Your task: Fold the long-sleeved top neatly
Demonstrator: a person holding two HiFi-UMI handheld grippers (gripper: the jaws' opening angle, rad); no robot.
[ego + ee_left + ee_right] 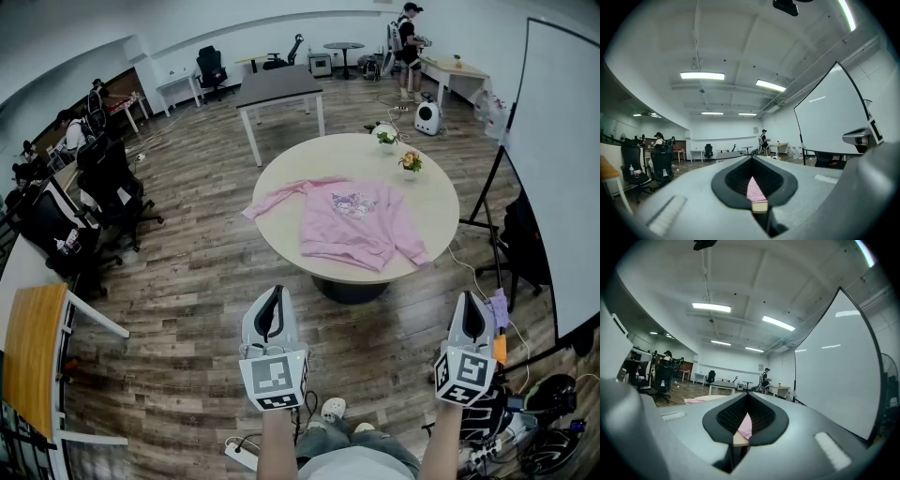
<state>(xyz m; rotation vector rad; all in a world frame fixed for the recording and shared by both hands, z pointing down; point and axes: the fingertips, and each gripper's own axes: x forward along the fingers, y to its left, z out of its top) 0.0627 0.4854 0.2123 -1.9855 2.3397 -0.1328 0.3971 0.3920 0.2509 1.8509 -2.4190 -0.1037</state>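
The round desk (441, 202) stands far ahead, with the pink long-sleeved top (352, 223) spread flat on it, sleeves out left and right. The left gripper (272, 298) and right gripper (472, 305) hang near, jaws clenched on nothing. They should open before reaching a sleeve.

I'm seeing a flower pot (410, 162) sitting on the round counter (281, 183), a whiteboard (562, 159) standing nearby, and a person (409, 42) standing far behind.
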